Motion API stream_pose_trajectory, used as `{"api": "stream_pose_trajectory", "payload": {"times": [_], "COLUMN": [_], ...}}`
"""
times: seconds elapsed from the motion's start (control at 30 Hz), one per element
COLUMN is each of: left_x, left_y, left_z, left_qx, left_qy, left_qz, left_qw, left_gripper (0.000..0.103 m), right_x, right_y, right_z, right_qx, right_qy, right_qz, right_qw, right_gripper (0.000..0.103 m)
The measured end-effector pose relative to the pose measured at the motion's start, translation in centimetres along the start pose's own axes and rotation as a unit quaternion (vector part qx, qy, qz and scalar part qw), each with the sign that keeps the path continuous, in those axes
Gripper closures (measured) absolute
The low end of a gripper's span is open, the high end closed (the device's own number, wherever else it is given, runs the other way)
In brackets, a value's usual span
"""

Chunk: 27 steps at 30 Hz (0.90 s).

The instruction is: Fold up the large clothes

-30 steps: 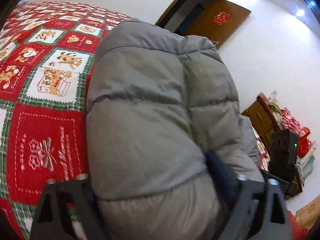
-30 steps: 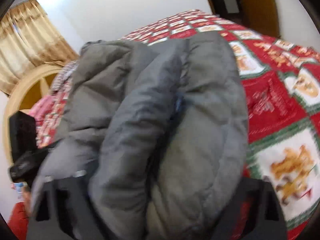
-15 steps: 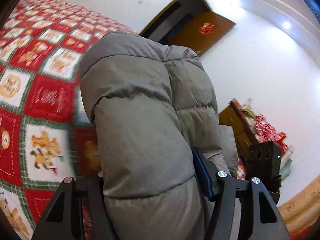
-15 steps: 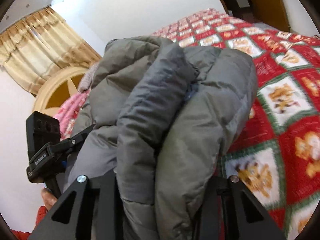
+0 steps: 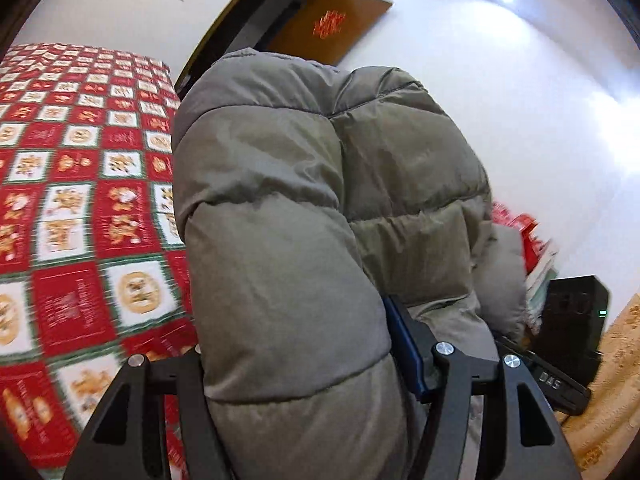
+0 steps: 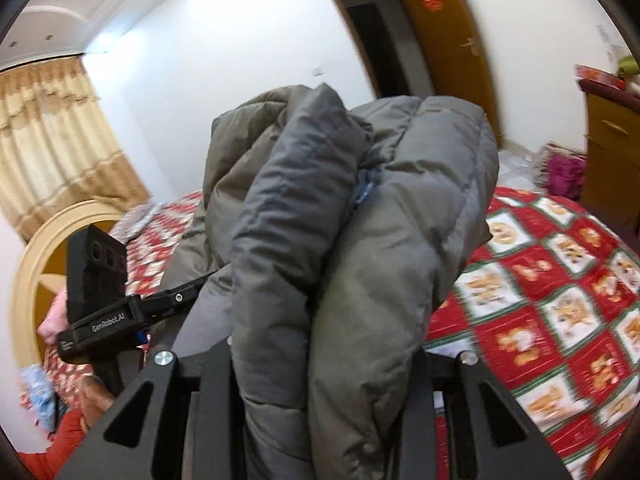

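Grey quilted down jacket found bundled into a thick stack and held up off the bed, above the red patchwork bedspread. Left gripper clamped on one end of the bundle, jaws spread wide by the padding packed between them. Right gripper likewise closed on the other end, gripping several puffy layers at once. Left gripper also visible from the right wrist view, low at the left edge.

Folding judged largely complete: layers doubled over, at least three thicknesses showing in the right wrist view, a darker panel sandwiched in the middle. No sleeve seen hanging loose, though underside of bundle hidden. Layers bulging unevenly, not squared.

Remaining, by judgement: lower the bundle onto the bedspread, release both ends, press flat. Risk noted: springy filling likely to puff open once released. Background blurred. Open wooden door, curtain and headboard in background.
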State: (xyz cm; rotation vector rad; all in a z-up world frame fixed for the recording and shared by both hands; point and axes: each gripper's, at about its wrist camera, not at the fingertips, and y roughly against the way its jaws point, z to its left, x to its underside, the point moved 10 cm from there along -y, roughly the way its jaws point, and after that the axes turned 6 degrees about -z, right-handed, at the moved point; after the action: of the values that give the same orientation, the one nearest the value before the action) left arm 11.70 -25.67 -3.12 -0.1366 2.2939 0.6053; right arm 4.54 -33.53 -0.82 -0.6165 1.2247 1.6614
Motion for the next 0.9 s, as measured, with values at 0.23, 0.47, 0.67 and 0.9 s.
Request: {"api": "stream_pose_trajectory", "payload": {"times": [0.23,0.47,0.67,0.9], "left_x": [2.9,3.4,4.1,5.0], "left_y": [-10.0,-12.4,-14.0,-14.1], "left_z": [2.4,3.5,4.7,6.5], "left_qx": [-0.117,-0.186,-0.246,-0.273], "left_qy": [-0.031,-0.072,-0.089,-0.072], "left_qz": [0.077,0.086,0.08,0.064], "left_qw": [0.9897,0.9763,0.9618,0.9571], "left_gripper": [0.041,0.04,0.026,0.021], "right_x": [2.4,5.3,6.1,6.2], "right_y": [-5.8,-9.2,-10.6,-11.8], "right_z": [-7.9,-13.3,-15.4,-14.4], "right_qx": [0.038,0.066,0.071,0.082], "right_qy": [-0.046,-0.07,-0.073,-0.016], "right_qz": [0.035,0.062,0.077,0.105], "right_qw": [0.998,0.993,0.992,0.991], "right_gripper": [0.072,0.072,0.07,0.068]}}
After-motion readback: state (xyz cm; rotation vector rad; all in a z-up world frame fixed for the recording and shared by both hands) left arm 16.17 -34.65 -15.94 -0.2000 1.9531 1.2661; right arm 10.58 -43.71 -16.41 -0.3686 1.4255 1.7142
